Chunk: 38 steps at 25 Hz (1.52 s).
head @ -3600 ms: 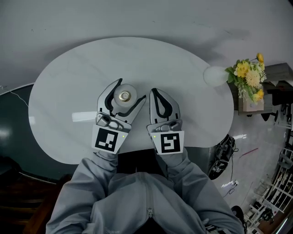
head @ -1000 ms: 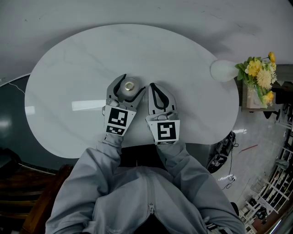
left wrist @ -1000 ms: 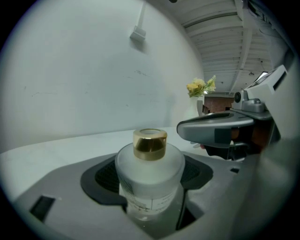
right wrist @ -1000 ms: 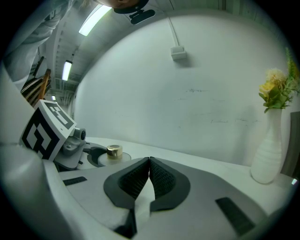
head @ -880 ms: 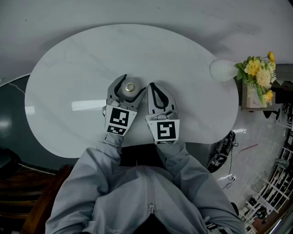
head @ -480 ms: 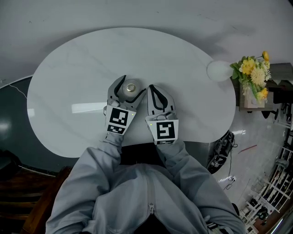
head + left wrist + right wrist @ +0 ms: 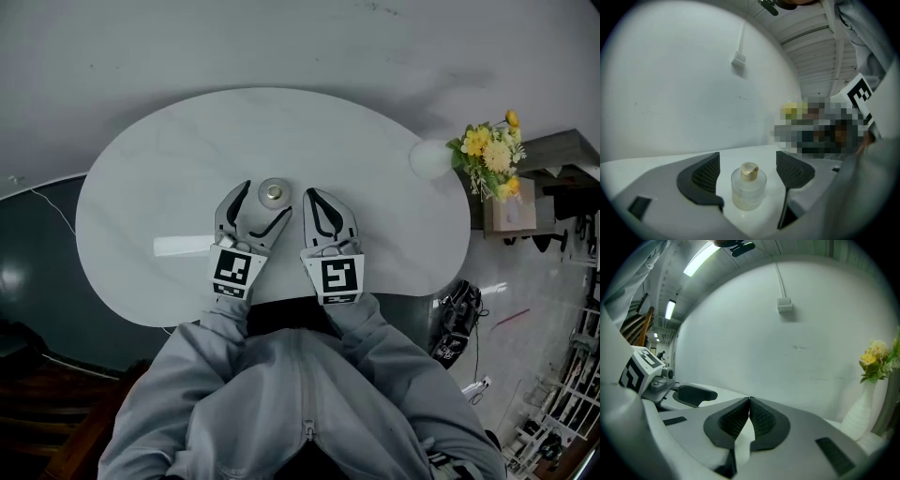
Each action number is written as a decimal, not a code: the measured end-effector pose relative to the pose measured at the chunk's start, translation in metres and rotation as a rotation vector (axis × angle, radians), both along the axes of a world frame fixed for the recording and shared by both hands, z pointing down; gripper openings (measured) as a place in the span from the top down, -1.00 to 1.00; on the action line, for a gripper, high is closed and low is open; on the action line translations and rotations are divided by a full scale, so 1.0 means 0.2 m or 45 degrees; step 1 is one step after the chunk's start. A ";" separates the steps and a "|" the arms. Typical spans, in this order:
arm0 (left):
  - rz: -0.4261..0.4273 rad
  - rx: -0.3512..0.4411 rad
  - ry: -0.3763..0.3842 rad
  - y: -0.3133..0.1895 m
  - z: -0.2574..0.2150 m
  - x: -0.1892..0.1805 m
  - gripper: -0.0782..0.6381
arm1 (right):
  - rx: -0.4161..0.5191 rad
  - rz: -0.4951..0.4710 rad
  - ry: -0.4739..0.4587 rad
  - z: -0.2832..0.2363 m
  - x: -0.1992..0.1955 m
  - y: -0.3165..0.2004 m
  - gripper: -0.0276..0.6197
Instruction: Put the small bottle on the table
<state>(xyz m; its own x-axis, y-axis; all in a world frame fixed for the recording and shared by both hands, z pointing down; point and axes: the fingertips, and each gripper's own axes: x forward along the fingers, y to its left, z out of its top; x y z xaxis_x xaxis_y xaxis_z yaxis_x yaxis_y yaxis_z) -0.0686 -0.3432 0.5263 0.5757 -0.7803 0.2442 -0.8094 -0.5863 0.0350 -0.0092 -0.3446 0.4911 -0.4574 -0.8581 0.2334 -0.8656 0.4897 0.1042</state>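
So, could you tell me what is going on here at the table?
A person holds a gripper in each hand over the white table. The small bottle stands upright on it between the left gripper's fingers, which are opening and clear of it. The right gripper is shut and empty alongside.

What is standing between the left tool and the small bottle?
Nothing visible. The small bottle stands upright on the table inside the left tool, whose opening jaws leave a gap on each side.

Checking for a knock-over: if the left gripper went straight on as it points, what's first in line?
Likely the small bottle, upright on the table between its opening jaws, touching neither.
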 end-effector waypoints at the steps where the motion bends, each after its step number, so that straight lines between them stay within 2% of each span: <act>1: -0.014 0.013 0.012 0.01 -0.04 -0.01 -0.25 | 0.010 0.002 -0.004 -0.03 0.00 0.00 0.83; 3: -0.035 0.050 0.033 0.02 -0.13 -0.04 -0.24 | 0.028 0.014 -0.017 -0.09 0.01 0.01 0.83; 4: -0.040 0.072 0.040 0.03 -0.19 -0.05 -0.15 | 0.038 0.021 -0.022 -0.13 0.01 0.01 0.83; 6: -0.041 0.114 0.045 0.04 -0.30 -0.06 0.15 | 0.069 0.031 -0.029 -0.21 0.02 0.01 0.83; 10: -0.053 0.185 0.038 0.02 -0.49 -0.07 0.50 | 0.142 0.044 -0.053 -0.39 0.02 0.01 0.83; 15: -0.127 0.242 0.052 0.03 -0.71 -0.08 0.75 | 0.196 0.053 -0.066 -0.58 0.02 0.02 0.83; 23: -0.243 0.234 0.092 0.10 -0.96 -0.17 0.76 | 0.213 0.055 -0.081 -0.76 0.01 0.06 0.83; 27: -0.261 0.258 0.089 0.14 -1.05 -0.21 0.76 | 0.235 0.072 -0.081 -0.83 0.01 0.10 0.83; 35: -0.309 0.292 0.097 0.22 -1.07 -0.22 0.76 | 0.211 0.090 -0.106 -0.85 0.03 0.20 0.83; 38: -0.309 0.293 0.070 0.23 -1.07 -0.21 0.76 | 0.208 0.087 -0.106 -0.85 0.05 0.21 0.83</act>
<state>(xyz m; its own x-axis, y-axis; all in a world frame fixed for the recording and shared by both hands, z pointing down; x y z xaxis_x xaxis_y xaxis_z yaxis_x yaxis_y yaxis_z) -0.1106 -0.2972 0.3118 0.3742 -0.9271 0.0194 -0.9267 -0.3746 -0.0284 0.0012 -0.3025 0.3208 -0.4086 -0.9112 0.0522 -0.9053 0.4119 0.1040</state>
